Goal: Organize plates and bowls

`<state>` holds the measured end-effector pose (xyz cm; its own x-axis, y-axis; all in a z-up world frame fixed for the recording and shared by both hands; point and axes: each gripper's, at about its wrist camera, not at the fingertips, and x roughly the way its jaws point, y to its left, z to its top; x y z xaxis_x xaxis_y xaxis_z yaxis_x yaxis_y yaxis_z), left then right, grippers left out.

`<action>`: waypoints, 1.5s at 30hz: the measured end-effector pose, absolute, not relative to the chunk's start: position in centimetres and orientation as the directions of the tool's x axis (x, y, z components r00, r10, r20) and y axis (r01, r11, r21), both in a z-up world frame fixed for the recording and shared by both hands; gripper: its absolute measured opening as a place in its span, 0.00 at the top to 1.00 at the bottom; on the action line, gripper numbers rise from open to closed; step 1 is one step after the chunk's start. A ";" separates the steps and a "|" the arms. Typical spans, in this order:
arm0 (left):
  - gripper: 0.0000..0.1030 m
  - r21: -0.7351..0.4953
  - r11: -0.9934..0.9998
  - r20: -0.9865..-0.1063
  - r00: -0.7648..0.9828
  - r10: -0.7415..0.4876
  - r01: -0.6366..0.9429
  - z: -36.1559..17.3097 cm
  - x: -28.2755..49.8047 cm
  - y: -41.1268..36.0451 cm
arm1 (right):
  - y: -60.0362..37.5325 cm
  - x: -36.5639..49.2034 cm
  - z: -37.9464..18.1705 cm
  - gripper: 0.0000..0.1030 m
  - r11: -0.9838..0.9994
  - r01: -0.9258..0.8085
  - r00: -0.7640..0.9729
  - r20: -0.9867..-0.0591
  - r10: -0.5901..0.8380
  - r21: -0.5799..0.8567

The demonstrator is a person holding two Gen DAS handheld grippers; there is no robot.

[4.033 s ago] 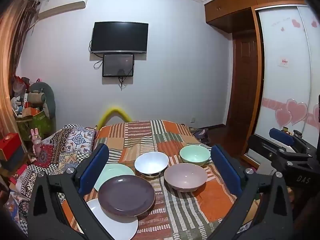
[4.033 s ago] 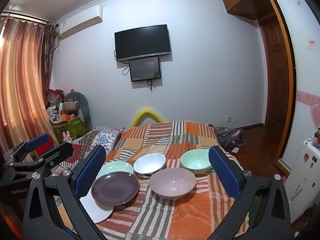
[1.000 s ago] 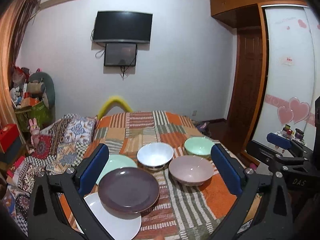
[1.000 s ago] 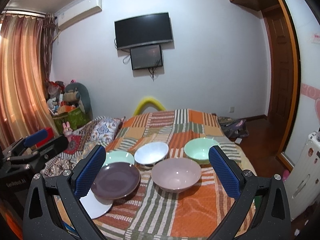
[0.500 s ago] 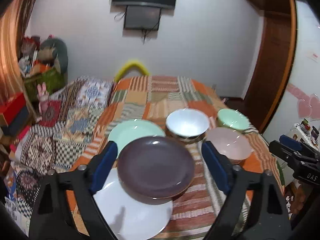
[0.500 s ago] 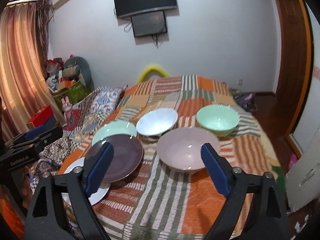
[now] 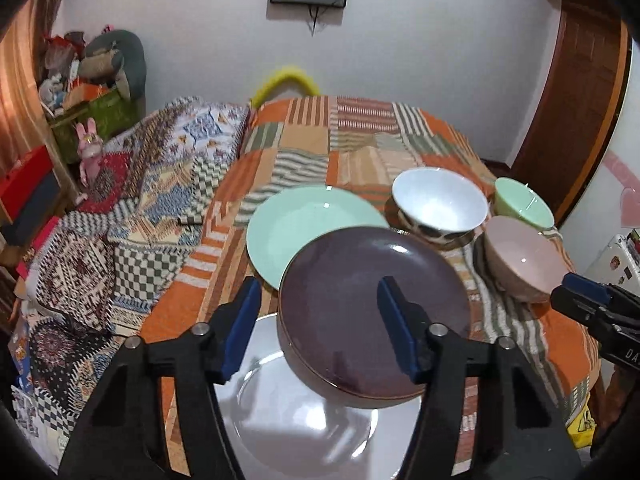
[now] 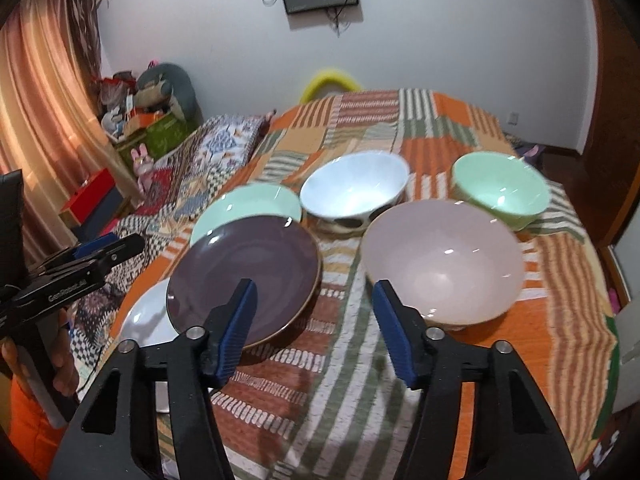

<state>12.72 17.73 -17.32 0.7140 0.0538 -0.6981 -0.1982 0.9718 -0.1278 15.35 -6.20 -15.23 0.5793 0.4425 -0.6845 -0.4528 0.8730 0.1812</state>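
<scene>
From the left wrist view your left gripper (image 7: 318,324), jaws just narrowing and empty, frames the near-left purple plate (image 7: 372,312), glazed, rigid, breakable, so grip its rim; from the right wrist view your right gripper (image 8: 314,326), likewise narrowing on nothing, faces the near-right pink bowl (image 8: 442,264), equally slick, taken by its lip.

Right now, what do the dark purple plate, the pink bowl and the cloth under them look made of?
Dark purple plate: likely glazed ceramic; glossy, with sharp light glints and a brownish rim. Pink bowl: glazed ceramic or possibly melamine; smooth, satin shine with small highlights. Cloth: woven fabric, matte, striped patchwork in orange, green and cream, with a nubbly texture.
</scene>
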 end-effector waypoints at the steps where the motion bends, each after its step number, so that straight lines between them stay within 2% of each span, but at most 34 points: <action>1: 0.44 -0.140 0.970 -0.706 0.707 0.041 -0.196 -17.9 13.1 18.2 | -5.8 15.6 -15.6 0.51 0.869 -0.459 0.567 -0.693 0.446 0.184; 6: 0.44 -0.205 0.959 -0.751 0.660 -0.028 -0.193 -20.4 14.8 19.9 | -4.3 17.0 -17.3 0.55 0.859 -0.474 0.517 -0.729 0.448 0.192; 10: 0.46 -0.194 0.958 -0.778 0.628 -0.020 -0.211 -22.0 15.9 20.7 | -3.6 18.0 -18.6 0.61 0.864 -0.461 0.492 -0.751 0.440 0.204; 12: 0.54 -0.205 0.954 -0.790 0.613 -0.030 -0.217 -22.7 16.3 21.2 | -3.4 18.6 -19.2 0.63 0.867 -0.448 0.484 -0.757 0.439 0.217; 13: 0.55 -0.215 0.952 -0.794 0.607 -0.039 -0.220 -23.0 16.6 21.4 | -3.3 18.8 -19.5 0.68 0.869 -0.444 0.477 -0.762 0.437 0.221; 21: 0.75 -0.261 0.940 -0.798 0.597 -0.082 -0.219 -24.7 17.7 21.9 | -2.4 19.9 -21.3 0.78 0.878 -0.426 0.443 -0.796 0.413 0.218; 27: 0.81 -0.277 0.937 -0.806 0.583 -0.107 -0.212 -25.6 18.3 22.1 | -1.9 20.6 -22.2 0.80 0.882 -0.420 0.426 -0.812 0.400 0.215; 45: 0.82 -0.257 0.946 -0.813 0.573 -0.101 -0.198 -25.6 18.1 21.9 | -1.1 21.1 -22.3 0.79 0.883 -0.420 0.419 -0.818 0.393 0.210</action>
